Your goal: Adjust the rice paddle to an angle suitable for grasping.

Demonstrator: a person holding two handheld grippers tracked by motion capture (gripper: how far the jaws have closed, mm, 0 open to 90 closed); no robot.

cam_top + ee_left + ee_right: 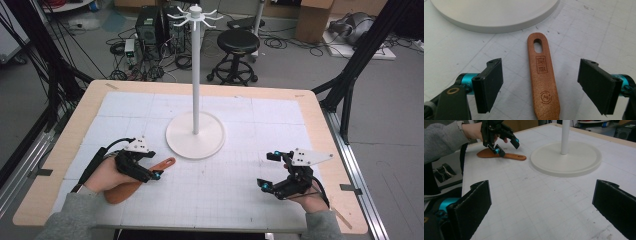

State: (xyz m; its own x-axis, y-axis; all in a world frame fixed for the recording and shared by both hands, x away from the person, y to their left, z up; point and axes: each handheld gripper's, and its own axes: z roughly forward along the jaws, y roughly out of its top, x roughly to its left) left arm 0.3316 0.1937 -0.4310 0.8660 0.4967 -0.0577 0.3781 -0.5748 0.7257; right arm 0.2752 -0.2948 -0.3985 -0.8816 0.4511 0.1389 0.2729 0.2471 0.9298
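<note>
Closing the spread left claw [540, 86] squarely on the flat brown wooden spatula handle [543, 82] lying between its jaws gives a firm grip.

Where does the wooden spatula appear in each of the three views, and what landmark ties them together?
High view: the wooden spatula lies at lower left, under the left gripper, handle pointing right.
Left gripper view: its handle runs up the centre between the open jaws, hanging hole at the top.
Right gripper view: it lies at upper left, beneath the left gripper.
Shared landmark: the white stand's round base, just beyond the handle tip.
</note>
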